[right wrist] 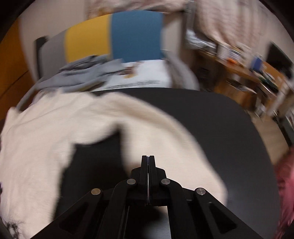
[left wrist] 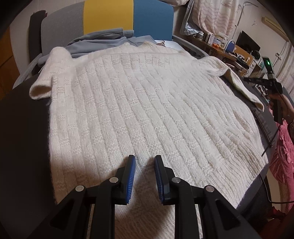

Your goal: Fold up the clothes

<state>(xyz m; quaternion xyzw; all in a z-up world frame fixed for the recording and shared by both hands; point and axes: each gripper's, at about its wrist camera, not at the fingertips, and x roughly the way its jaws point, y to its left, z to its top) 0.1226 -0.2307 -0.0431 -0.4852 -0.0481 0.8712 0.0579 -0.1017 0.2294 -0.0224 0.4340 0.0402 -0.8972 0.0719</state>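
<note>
Dark tabletop (left wrist: 22, 128) carries a cream knit sweater (left wrist: 147, 110), spread flat with both sleeves folded inward; grey-blue clothes (left wrist: 102, 40) lie heaped beyond its collar. Left gripper (left wrist: 144, 161) hovers over the sweater's hem, blue pads parted, nothing between them. Right gripper (right wrist: 148, 158) shows its jaws pressed together over the sweater's right edge; the blurred view does not reveal whether any fabric is pinched.

A headboard of grey, yellow (left wrist: 108, 15) and blue panels (left wrist: 153, 18) fills the upper middle of the frame, patterned curtains (left wrist: 216, 16) hang at upper right, and below them a cluttered wooden desk (left wrist: 237, 50) bears a dark monitor (left wrist: 247, 41).
</note>
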